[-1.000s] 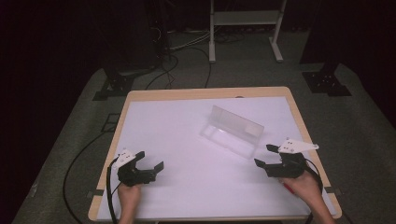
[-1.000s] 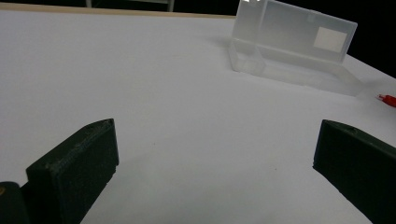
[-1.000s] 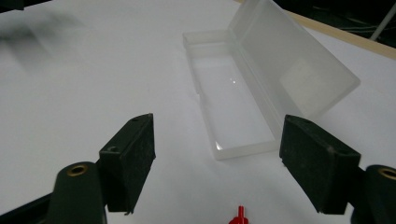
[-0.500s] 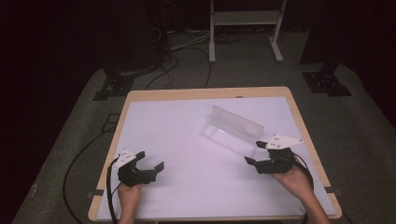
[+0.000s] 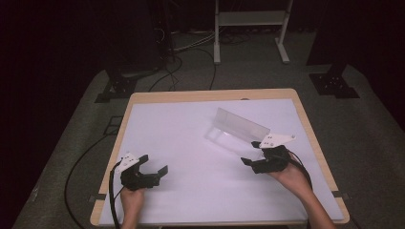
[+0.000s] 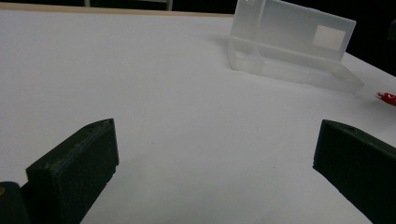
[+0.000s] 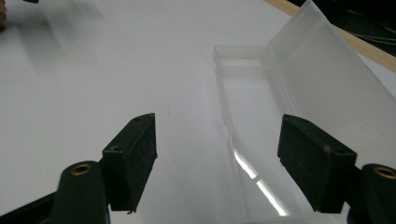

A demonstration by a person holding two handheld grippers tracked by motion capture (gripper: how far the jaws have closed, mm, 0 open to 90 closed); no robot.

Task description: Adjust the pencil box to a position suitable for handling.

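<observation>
On the far right part of the white table (image 5: 181,143), a clear plastic box (image 5: 239,128) is seen lying with its hinged lid raised. The right gripper (image 5: 253,162) is held just beside its near end, jaws spread wide and empty; the left gripper (image 5: 155,169), likewise spread, is kept well apart. The thin, smooth, slippery walls should probably be approached low and gripped gently along one long rim. A small red object (image 6: 386,97) is glimpsed near the box.

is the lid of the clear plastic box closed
No, the clear plastic box lies open on the white table, its lid swung back and standing up from the tray.
</observation>
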